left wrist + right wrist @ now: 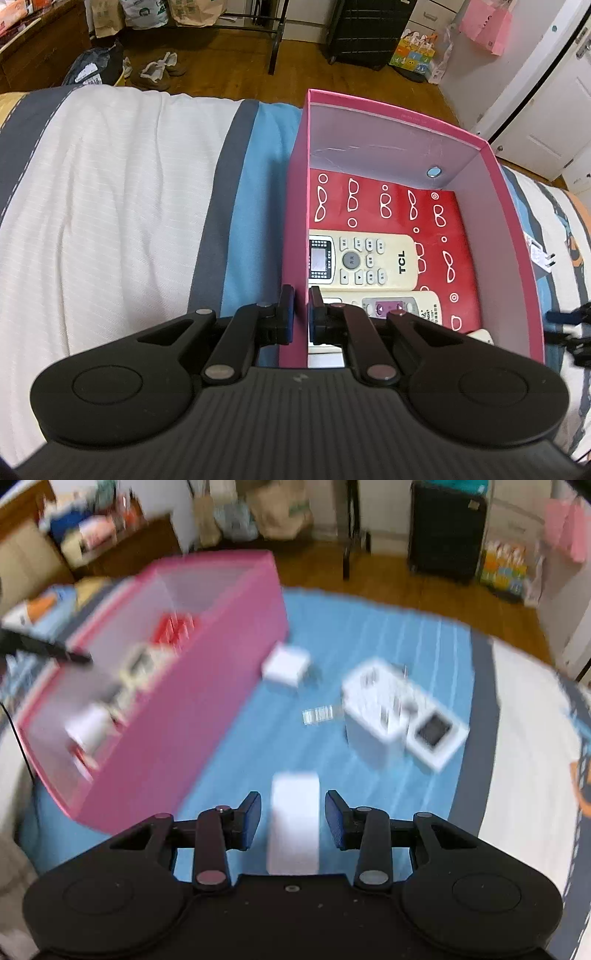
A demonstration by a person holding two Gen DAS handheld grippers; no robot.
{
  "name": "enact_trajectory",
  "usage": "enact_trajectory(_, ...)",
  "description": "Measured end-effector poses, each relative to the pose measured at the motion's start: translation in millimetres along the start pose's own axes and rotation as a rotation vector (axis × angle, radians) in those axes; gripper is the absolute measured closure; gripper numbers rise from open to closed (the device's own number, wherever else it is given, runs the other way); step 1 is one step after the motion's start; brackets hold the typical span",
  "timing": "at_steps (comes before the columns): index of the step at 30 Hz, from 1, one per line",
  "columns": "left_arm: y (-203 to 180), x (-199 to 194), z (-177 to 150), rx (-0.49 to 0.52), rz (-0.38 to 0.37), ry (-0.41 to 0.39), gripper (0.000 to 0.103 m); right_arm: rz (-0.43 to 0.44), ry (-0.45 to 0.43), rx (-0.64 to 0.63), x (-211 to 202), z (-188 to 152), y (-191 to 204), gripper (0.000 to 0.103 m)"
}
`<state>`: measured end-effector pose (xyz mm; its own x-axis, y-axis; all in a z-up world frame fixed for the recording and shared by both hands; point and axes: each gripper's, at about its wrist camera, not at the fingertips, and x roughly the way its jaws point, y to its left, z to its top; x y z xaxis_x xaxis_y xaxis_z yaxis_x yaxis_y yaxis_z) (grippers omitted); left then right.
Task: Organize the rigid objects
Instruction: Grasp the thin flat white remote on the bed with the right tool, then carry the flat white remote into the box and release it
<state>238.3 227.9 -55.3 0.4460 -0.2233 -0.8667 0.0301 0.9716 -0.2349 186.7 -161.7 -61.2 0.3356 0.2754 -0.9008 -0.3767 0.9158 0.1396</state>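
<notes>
A pink box [388, 110] stands on the bed. My left gripper [301, 314] is shut on its near left wall, one pad outside and one inside. In the box lie a cream TCL remote [365, 258] and a second remote [406, 306] on a red card with a glasses pattern. The right wrist view is blurred. There my right gripper [294, 810] is open over the blue bedcover, with a white oblong block [293, 823] between its fingers and a gap on each side. The pink box [207, 686] lies to its left.
A white cube charger [286, 666], a white adapter [373, 709], a white box with a dark face [436, 734] and a small clear piece [317, 714] lie on the blue cover beyond my right gripper. A white plug [541, 254] lies right of the box. Wooden floor, bags and a dark suitcase are past the bed's edge.
</notes>
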Motion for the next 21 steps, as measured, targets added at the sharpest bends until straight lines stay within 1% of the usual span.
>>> enact_trajectory(3, 2.9, 0.2, -0.2, -0.008, -0.009, 0.003, 0.096, 0.034, 0.084, 0.010, 18.4, -2.2, -14.1, 0.059)
enact_trajectory(4, 3.2, 0.0, -0.3, -0.007, -0.011, 0.003, 0.096, 0.047, 0.097, 0.018, 21.9, -3.9, -19.1, 0.059)
enact_trajectory(8, 3.3, 0.2, -0.2, -0.002, -0.007, 0.003, 0.097, 0.184, 0.112, 0.107, 32.3, 0.3, -39.1, 0.054)
enact_trajectory(9, 3.2, 0.5, -0.3, -0.002, -0.006, 0.004, 0.097, 0.206, 0.113, 0.136, 36.0, 1.0, -41.0, 0.053)
enact_trajectory(10, 2.9, 0.4, -0.3, -0.002, -0.007, 0.004, 0.097, 0.211, 0.112, 0.141, 38.1, -0.1, -39.8, 0.054)
enact_trajectory(11, 3.0, 0.6, -0.1, -0.003, -0.007, 0.004, 0.096, 0.203, 0.112, 0.132, 39.3, 0.4, -37.2, 0.057)
enact_trajectory(12, 3.1, 0.7, -0.1, -0.004, -0.008, 0.004, 0.096, 0.186, 0.107, 0.119, 39.7, 1.4, -34.4, 0.064)
enact_trajectory(13, 3.0, 0.9, 0.0, -0.005, -0.007, 0.005, 0.096, 0.181, 0.095, 0.129, 38.7, 2.0, -33.5, 0.067)
enact_trajectory(14, 2.8, 1.0, -0.1, -0.005, -0.006, 0.005, 0.096, 0.179, 0.088, 0.151, 37.7, 2.5, -34.5, 0.073)
enact_trajectory(15, 3.0, 1.0, -0.1, -0.003, -0.006, 0.004, 0.096, 0.181, 0.075, 0.175, 35.2, 3.0, -36.2, 0.080)
enact_trajectory(16, 3.2, 1.1, 0.1, -0.004, -0.005, 0.005, 0.096, 0.188, 0.057, 0.185, 32.2, 3.0, -37.9, 0.083)
enact_trajectory(17, 3.1, 1.4, 0.1, -0.004, -0.004, 0.004, 0.096, 0.198, 0.033, 0.192, 26.5, 0.4, -40.5, 0.089)
enact_trajectory(18, 3.4, 1.5, 0.1, -0.003, -0.003, 0.005, 0.096, 0.210, 0.010, 0.200, 20.0, 0.3, -39.4, 0.092)
enact_trajectory(19, 3.1, 1.7, 0.0, -0.004, -0.002, 0.005, 0.096, 0.216, -0.008, 0.198, 14.6, -0.7, -37.4, 0.093)
enact_trajectory(21, 2.8, 2.0, -0.1, -0.003, 0.000, 0.006, 0.096, 0.201, -0.038, 0.172, 5.1, -0.6, -28.3, 0.095)
